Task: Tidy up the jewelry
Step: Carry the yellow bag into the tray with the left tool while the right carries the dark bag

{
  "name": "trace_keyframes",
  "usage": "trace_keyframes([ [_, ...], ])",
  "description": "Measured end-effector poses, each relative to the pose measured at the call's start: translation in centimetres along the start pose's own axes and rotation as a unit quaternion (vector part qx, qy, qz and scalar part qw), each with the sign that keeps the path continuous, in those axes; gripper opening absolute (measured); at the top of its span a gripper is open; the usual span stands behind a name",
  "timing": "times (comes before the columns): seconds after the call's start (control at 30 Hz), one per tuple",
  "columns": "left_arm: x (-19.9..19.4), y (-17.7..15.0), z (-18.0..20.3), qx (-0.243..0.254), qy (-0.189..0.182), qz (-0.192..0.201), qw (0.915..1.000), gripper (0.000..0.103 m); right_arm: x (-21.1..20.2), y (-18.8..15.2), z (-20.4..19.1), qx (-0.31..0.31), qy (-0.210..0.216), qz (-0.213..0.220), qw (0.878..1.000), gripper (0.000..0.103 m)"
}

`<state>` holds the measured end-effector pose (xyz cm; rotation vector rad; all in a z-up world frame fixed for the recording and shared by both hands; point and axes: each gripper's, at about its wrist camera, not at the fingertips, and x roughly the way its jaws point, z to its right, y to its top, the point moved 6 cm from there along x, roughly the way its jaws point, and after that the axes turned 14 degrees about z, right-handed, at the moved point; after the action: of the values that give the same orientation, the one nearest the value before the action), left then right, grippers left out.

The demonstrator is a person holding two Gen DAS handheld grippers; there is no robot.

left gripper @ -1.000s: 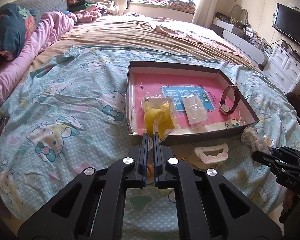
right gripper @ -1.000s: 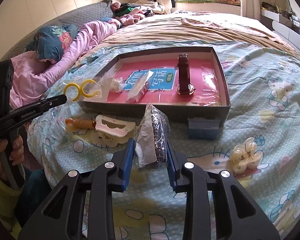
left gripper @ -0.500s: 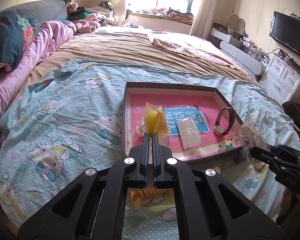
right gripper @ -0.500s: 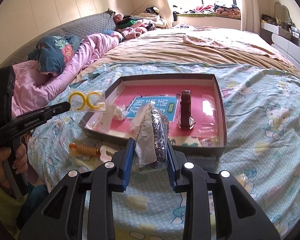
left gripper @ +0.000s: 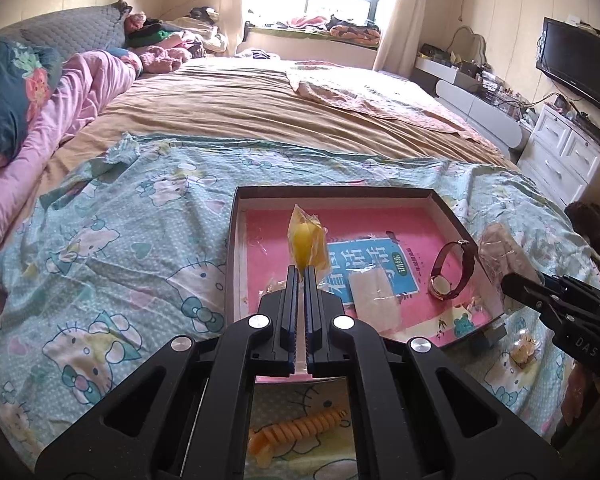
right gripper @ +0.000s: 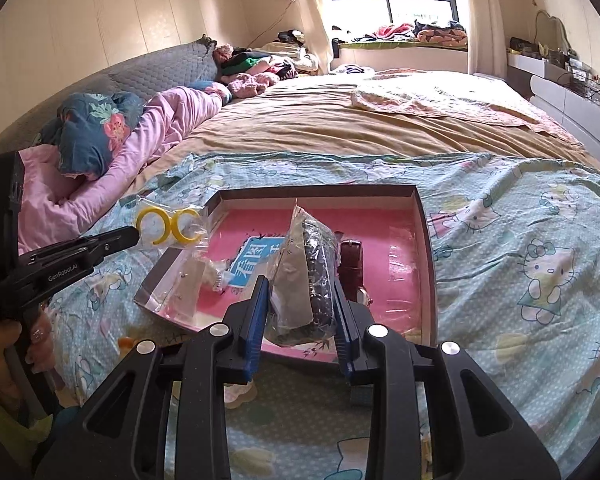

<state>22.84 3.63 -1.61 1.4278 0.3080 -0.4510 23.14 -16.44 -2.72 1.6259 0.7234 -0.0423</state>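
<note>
A shallow dark box with a pink floor (left gripper: 380,216) (right gripper: 380,216) lies on the Hello Kitty bedspread. My left gripper (left gripper: 301,270) is shut on a clear bag of yellow hoop earrings (left gripper: 306,242) (right gripper: 168,226), held above the box's left part. My right gripper (right gripper: 300,280) is shut on a clear bag with a dark beaded bracelet (right gripper: 308,276), held above the box's near edge. In the box lie a dark red watch (left gripper: 450,270) (right gripper: 350,258) and a small clear bag (left gripper: 374,300).
An orange spiral hair clip (left gripper: 296,434) lies on the bedspread under my left gripper. A pale hair claw (left gripper: 522,350) lies right of the box. Pink bedding and a pillow (right gripper: 96,136) lie at the left. A white dresser (left gripper: 568,156) stands at the right.
Both grippers have risen and moved forward over the box with their bags. The items on the bedspread in front of the box have dropped low or out of view.
</note>
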Motion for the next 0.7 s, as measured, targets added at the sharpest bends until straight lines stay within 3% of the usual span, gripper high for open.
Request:
trace_keyframes([
  [0.3, 1.7, -0.6, 2.1, -0.007, -0.041, -0.011, 0.9991, 0.0, 0.1, -0.3, 3.6, 0.015, -0.046, -0.001, 0.999, 0.029],
  [0.7, 3.7, -3.2, 1.6, -0.006, -0.04, -0.061, 0.9973, 0.0, 3.2, -2.8, 6.0, 0.023, -0.075, -0.044, 0.996, 0.029],
])
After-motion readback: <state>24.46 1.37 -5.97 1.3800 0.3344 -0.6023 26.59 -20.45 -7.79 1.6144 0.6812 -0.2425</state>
